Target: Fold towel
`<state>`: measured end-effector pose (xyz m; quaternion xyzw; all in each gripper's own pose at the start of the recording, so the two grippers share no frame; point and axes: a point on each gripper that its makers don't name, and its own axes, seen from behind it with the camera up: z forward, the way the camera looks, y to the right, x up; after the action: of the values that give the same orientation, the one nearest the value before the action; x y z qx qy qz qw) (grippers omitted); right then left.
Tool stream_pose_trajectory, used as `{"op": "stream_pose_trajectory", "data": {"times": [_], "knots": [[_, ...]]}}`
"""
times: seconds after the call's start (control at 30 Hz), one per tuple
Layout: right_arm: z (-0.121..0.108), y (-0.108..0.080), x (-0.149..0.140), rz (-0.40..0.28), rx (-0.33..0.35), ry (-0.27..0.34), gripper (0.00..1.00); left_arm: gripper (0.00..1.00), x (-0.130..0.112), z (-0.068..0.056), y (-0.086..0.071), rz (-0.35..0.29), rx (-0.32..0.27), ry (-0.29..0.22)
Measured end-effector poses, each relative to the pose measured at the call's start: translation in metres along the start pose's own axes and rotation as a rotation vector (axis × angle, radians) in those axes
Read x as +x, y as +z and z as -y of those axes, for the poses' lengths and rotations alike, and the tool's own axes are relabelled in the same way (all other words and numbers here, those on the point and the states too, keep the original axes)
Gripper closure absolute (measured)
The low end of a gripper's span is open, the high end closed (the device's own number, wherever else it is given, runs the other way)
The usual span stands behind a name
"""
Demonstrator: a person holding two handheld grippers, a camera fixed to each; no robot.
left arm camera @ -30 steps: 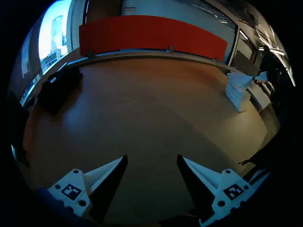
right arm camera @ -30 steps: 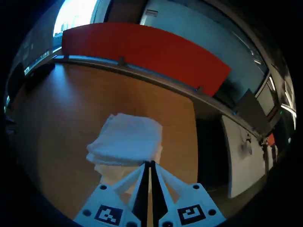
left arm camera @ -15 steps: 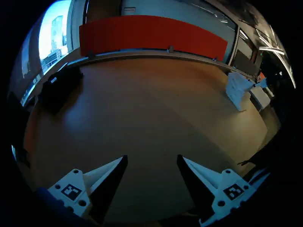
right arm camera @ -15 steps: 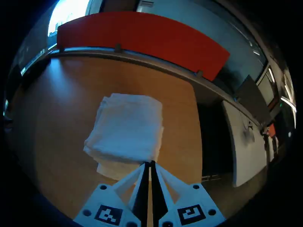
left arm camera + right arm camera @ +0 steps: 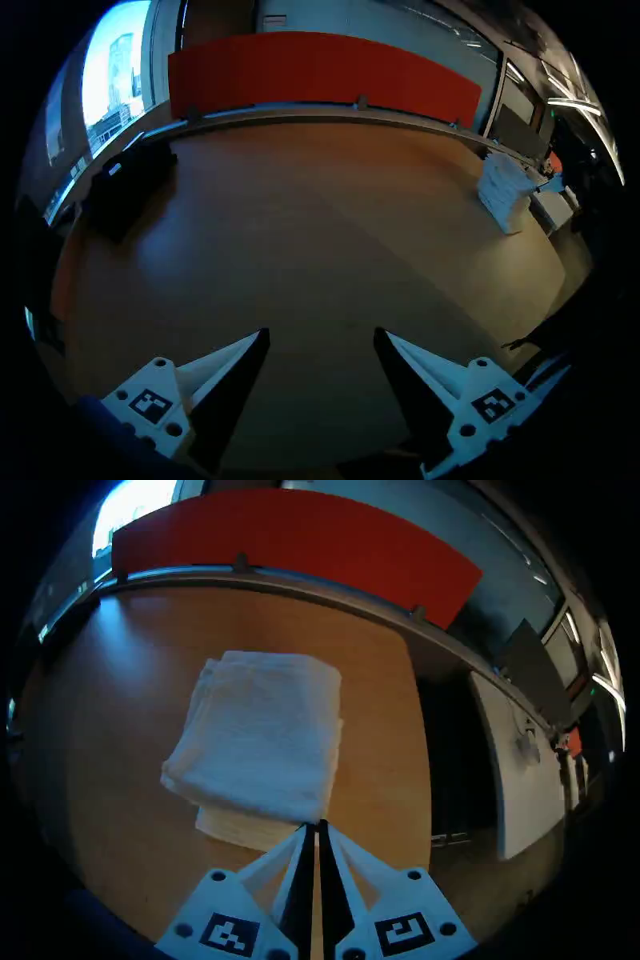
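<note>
A folded white towel [image 5: 260, 736] lay on the wooden counter [image 5: 112, 720], right tongs [image 5: 318, 832] closed at its near edge, left tongs [image 5: 320, 331] wide open and empty; folding looked done, so withdrawing seemed next.

Left gripper [image 5: 320, 331]: two white wedge-shaped fingers [image 5: 224, 364] tapering to points, inner faces black. Each base carries a square black-and-white marker [image 5: 151, 404] and small round holes [image 5: 174, 429]. Right gripper [image 5: 315, 826]: same white build, black inner edges, same markers and holes.
</note>
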<state>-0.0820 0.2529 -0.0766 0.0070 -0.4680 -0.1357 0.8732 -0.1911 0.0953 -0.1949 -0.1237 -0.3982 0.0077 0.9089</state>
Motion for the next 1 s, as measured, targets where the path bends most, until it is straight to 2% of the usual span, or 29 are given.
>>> {"op": "stream_pose_trajectory", "data": {"times": [0.4, 0.47, 0.53, 0.63, 0.8, 0.87, 1.0], "knots": [[0.001, 0.006, -0.003, 0.007, -0.011, 0.016, 0.94, 0.03, -0.001, 0.002, -0.001, 0.001, 0.004, 0.001], [0.002, 0.006, -0.003, 0.005, -0.011, 0.023, 0.87, 0.03, -0.001, 0.002, -0.001, 0.001, 0.004, 0.002], [0.004, 0.006, -0.004, 0.004, -0.009, 0.03, 0.7, 0.03, -0.002, 0.001, -0.001, 0.0, 0.004, 0.002], [0.006, 0.005, -0.005, 0.002, -0.002, 0.038, 0.39, 0.03, -0.002, 0.001, -0.002, -0.001, 0.003, 0.002], [0.009, 0.004, -0.003, -0.011, 0.0, 0.04, 0.1, 0.03, -0.002, 0.0, -0.002, -0.003, 0.002, 0.0], [0.01, 0.003, -0.002, -0.017, 0.0, 0.041, 0.02, 0.03, -0.002, 0.0, -0.002, -0.004, 0.001, 0.0], [0.012, 0.002, 0.001, -0.026, 0.001, 0.045, 0.0, 0.03, -0.002, 0.0, -0.002, -0.006, 0.0, -0.001]]}}
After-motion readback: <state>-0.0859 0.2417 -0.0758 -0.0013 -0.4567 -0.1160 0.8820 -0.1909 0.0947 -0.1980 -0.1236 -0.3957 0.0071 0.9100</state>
